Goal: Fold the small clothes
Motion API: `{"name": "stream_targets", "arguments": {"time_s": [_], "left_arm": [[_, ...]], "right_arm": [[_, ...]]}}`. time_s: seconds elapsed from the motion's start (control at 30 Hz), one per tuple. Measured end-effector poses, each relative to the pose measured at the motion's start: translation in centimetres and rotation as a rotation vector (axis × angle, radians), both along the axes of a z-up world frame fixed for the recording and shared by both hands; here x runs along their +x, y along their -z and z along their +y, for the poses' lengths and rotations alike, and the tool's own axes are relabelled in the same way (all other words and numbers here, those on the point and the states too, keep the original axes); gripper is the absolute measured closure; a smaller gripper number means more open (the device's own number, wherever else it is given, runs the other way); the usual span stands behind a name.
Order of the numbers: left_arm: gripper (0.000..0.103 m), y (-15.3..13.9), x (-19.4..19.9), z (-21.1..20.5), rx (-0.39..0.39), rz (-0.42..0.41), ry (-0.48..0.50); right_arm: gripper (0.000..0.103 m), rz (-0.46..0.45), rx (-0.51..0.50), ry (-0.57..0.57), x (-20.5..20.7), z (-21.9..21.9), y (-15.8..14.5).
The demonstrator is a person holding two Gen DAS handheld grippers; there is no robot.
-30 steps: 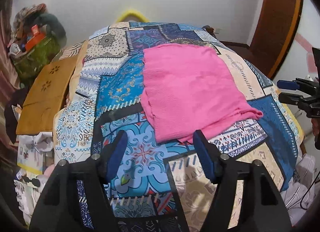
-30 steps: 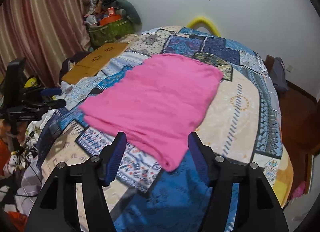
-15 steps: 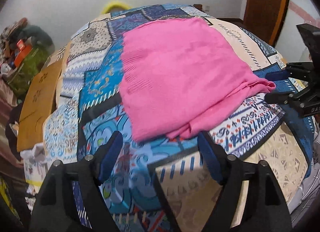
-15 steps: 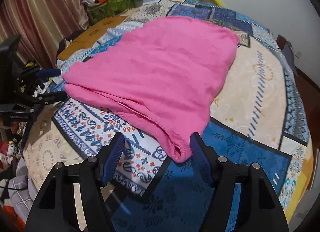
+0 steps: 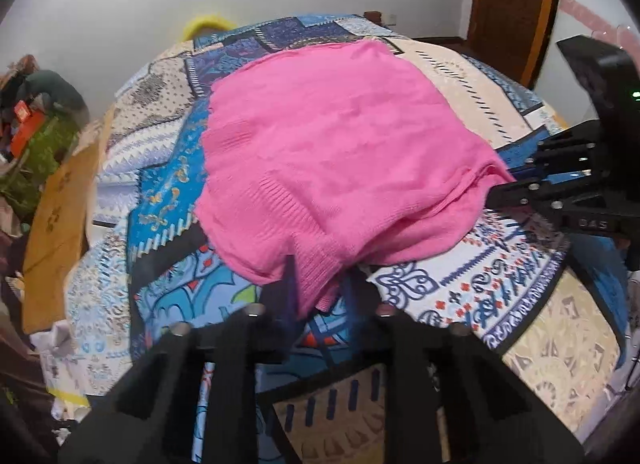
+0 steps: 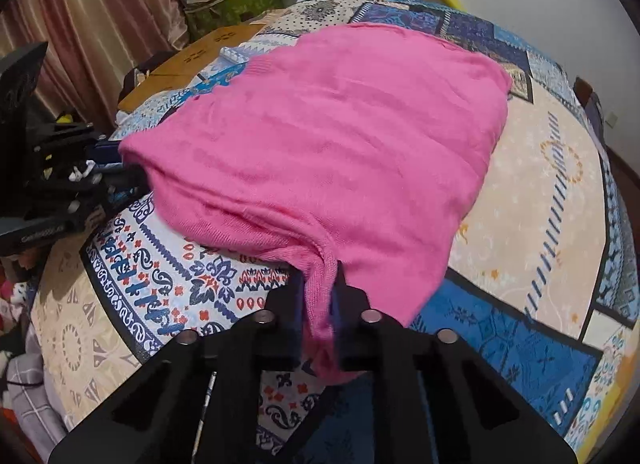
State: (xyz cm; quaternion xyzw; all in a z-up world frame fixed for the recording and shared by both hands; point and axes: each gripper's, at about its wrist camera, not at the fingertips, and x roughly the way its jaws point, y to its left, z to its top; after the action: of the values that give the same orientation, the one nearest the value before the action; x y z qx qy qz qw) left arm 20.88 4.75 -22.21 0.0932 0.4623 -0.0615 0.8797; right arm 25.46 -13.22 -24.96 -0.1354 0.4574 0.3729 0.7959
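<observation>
A pink knit garment (image 5: 336, 152) lies spread on a patterned bedspread (image 5: 168, 200); it also shows in the right wrist view (image 6: 340, 136). My left gripper (image 5: 320, 288) is shut on the garment's near ribbed corner. My right gripper (image 6: 318, 296) is shut on the other near corner, with a bunch of pink cloth hanging between its fingers. Each gripper shows in the other's view, the right one (image 5: 560, 192) at the garment's right edge and the left one (image 6: 60, 184) at its left edge.
The bedspread (image 6: 540, 184) covers a bed. A brown board (image 5: 56, 216) and a pile of clutter (image 5: 32, 132) stand at the bed's left side. A wooden door (image 5: 516, 8) is at the back right. Curtains (image 6: 80, 16) hang at the left.
Both grippers moved forward to the garment's near edge and shut on its two near corners. The near edge is now lifted and bunched.
</observation>
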Motion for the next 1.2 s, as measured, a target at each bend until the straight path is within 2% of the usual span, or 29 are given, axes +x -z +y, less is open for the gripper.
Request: {"name": "stream_targets", "arguments": {"time_s": [0.17, 0.27, 0.37, 0.53, 0.67, 0.87, 1.2], "left_arm": [[0.09, -1.5, -0.2, 1.3, -0.075, -0.004, -0.033], [0.09, -3.9, -0.5, 1.9, -0.126, -0.037, -0.038], [0.09, -6.4, -0.2, 1.8, -0.131, -0.076, -0.031], [0.091, -10.3, 2.2, 1.9, -0.186, -0.112, -0.026], [0.091, -12.1, 5.1, 2.4, -0.221, -0.104, -0.026], [0.091, -11.0, 11.1, 3.8, -0.236, -0.044, -0.07], [0.09, -6.3, 21.8, 5.8, -0.211, 0.035, -0.099]], "right_arm": [[0.095, 0.008, 0.044, -0.007, -0.1, -0.8, -1.6], [0.096, -0.023, 0.08, -0.005, -0.2, -1.5, -3.8], [0.096, -0.058, 0.107, -0.005, 0.1, -1.8, -6.0], [0.096, -0.118, 0.146, 0.007, 1.5, -2.0, -9.4], [0.096, -0.149, 0.165, 0.027, 4.0, -2.0, -11.5], [0.096, -0.144, 0.145, 0.044, 8.5, -0.6, -11.5], [0.096, -0.111, 0.105, 0.096, 17.5, 2.0, -8.7]]}}
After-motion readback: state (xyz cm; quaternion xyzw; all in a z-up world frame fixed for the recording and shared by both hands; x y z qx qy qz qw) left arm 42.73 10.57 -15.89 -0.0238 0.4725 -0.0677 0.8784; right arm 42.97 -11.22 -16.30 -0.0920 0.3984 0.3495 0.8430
